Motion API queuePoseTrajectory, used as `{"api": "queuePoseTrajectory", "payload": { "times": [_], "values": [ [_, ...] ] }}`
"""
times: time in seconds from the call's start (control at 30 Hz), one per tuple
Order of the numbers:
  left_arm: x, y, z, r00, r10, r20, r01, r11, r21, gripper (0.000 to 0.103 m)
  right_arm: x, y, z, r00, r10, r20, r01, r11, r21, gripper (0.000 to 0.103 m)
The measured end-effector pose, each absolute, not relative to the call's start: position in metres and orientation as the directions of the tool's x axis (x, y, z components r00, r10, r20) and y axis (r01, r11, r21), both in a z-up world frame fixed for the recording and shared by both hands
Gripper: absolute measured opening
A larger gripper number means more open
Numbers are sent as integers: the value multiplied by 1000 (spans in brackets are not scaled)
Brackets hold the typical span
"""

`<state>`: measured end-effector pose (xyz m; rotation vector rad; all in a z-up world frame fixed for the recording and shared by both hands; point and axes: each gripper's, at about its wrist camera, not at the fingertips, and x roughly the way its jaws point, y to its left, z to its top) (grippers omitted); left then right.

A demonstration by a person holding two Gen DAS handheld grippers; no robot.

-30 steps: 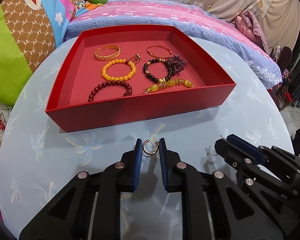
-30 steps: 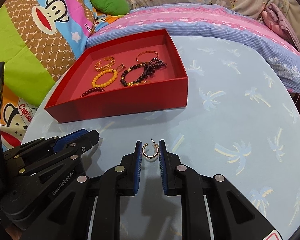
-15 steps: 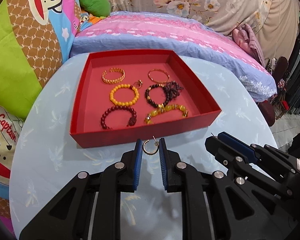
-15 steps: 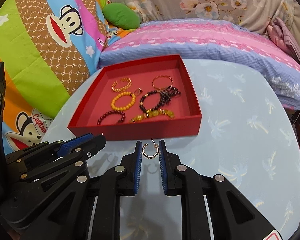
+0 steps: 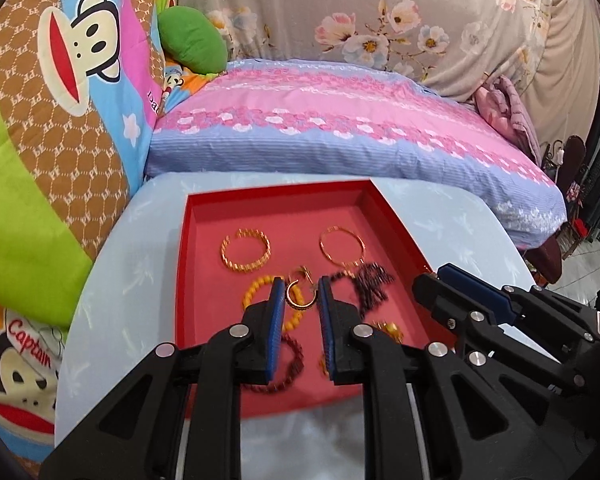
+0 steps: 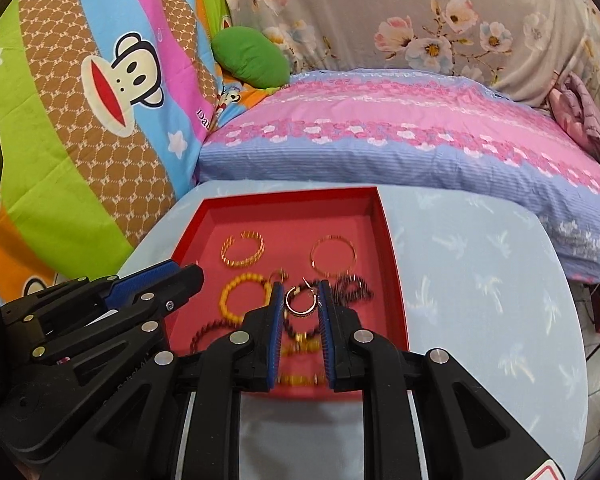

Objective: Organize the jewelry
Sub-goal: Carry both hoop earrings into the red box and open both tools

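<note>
Through my left wrist camera, my left gripper (image 5: 300,294) pinches a gold hoop earring (image 5: 299,299), and where a second ago it hung over the blue tablecloth (image 5: 112,292) short of the red tray (image 5: 182,280), it now sits above the tray's pink floor among the bracelets, so I judge the drop is near. Through my right wrist camera, my right gripper (image 6: 300,298) likewise pinches the second hoop earring (image 6: 301,300), carried in over the tray too. Both grippers tilt downward, side by side.
</note>
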<state>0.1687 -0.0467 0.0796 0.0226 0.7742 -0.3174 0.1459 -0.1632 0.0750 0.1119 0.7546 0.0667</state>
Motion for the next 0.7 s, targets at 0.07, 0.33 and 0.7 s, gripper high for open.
{"api": "queuePoseTrajectory", "payload": {
  "times": [0.07, 0.33, 0.7],
  "values": [
    [185, -47, 79, 673, -265, -690, 280, 955, -93, 17, 162, -163, 76, 727, 95, -680, -20, 993, 116, 16],
    [241, -45, 68, 670, -218, -710, 249, 967, -63, 17, 221, -161, 65, 707, 86, -702, -25, 995, 97, 16],
    [286, -45, 37, 632, -182, -754, 228, 973, -45, 17, 270, -159, 34, 655, 93, -750, -28, 995, 98, 16]
  ]
}}
